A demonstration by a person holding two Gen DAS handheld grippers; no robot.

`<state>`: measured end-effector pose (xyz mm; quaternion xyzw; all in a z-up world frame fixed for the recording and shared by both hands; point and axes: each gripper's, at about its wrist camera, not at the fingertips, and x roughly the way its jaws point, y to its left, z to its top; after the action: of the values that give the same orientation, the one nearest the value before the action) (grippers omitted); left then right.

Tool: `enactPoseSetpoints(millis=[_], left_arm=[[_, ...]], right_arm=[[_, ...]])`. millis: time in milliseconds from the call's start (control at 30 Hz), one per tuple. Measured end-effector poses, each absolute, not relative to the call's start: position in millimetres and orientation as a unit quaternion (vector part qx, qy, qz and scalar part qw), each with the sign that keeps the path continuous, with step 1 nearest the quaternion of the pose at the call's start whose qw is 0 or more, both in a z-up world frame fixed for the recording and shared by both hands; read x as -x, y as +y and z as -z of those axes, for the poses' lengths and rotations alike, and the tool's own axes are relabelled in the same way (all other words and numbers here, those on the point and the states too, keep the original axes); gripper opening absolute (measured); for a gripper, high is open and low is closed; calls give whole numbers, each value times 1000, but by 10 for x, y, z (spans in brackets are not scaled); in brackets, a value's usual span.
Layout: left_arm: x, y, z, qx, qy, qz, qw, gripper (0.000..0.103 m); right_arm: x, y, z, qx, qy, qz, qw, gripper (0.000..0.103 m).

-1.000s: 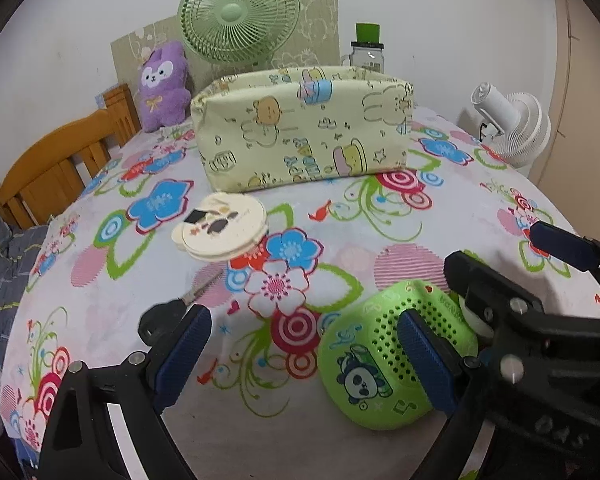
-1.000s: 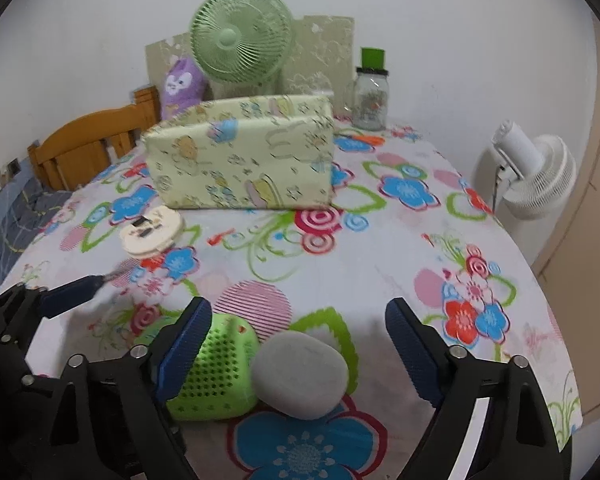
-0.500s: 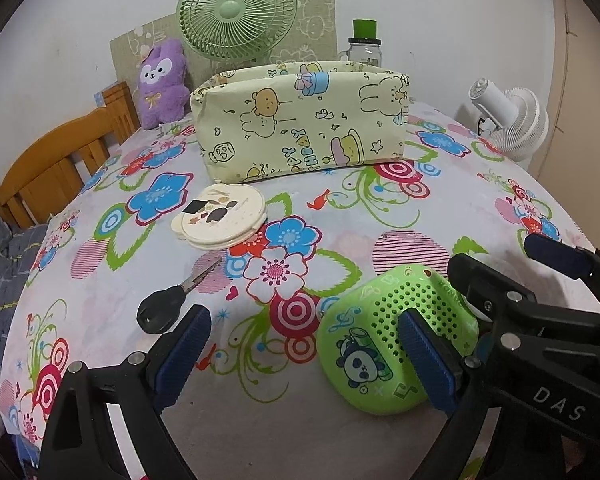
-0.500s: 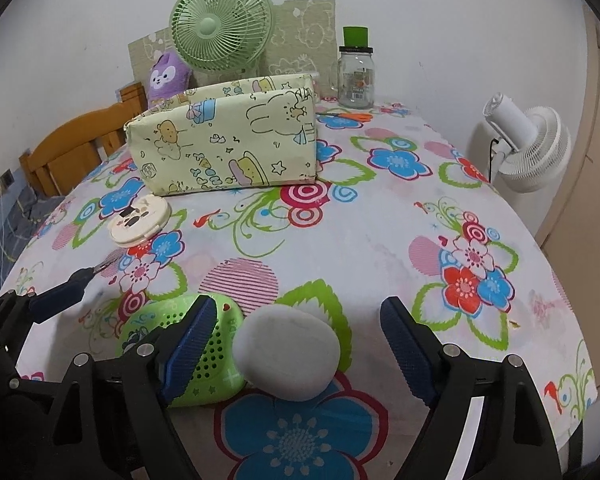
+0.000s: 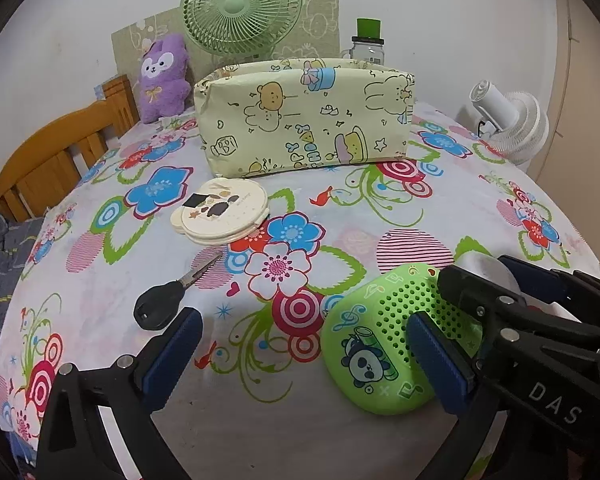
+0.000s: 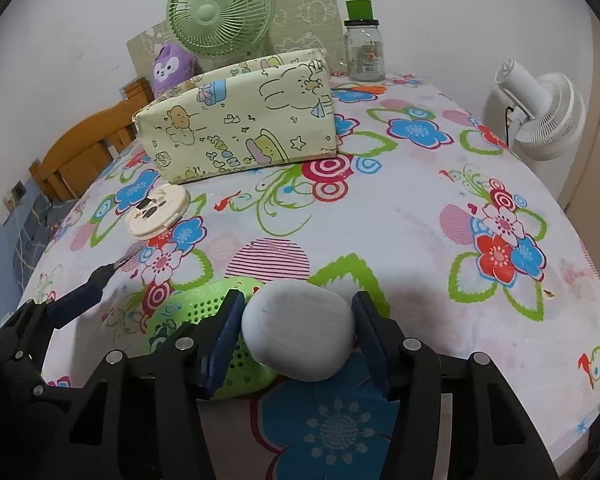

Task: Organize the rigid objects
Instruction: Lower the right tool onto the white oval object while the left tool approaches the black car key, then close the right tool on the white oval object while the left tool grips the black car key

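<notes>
A white oval case (image 6: 300,332) lies on the flowered tablecloth (image 6: 380,220). My right gripper (image 6: 298,306) straddles it, jaws closing, and both blue pads touch its sides. Against its left lies a green perforated panda case (image 5: 376,340), also seen as the green case (image 6: 196,308). My left gripper (image 5: 300,332) is wide and still opening; the green case sits partly between its jaws beside the right finger, not pressed. A black key (image 5: 160,308) lies just past its left fingertip. A round cream compact (image 5: 222,212) rests further back, in front of a yellow cartoon pouch (image 5: 304,120).
Behind the pouch stand a green fan (image 5: 240,4), a purple plush (image 5: 164,76) and a glass jar (image 6: 364,56) with a green cap. A white fan (image 6: 540,116) stands off the table's right edge, a wooden chair (image 5: 52,156) at the left.
The right gripper's jaws have narrowed from well apart to touching both sides of the white case. The left gripper stayed put, its jaws slightly wider.
</notes>
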<state>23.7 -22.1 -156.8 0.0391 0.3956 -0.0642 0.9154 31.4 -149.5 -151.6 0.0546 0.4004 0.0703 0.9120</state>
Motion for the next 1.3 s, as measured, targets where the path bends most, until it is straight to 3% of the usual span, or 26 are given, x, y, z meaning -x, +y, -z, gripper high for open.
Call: enactPoseSetpoints(millis=[1300], left_arm=[[-594,439,1597,-6,418,29,908,97]], right_arm=[[-632,-930,1379,-1,389,-55,920,58]])
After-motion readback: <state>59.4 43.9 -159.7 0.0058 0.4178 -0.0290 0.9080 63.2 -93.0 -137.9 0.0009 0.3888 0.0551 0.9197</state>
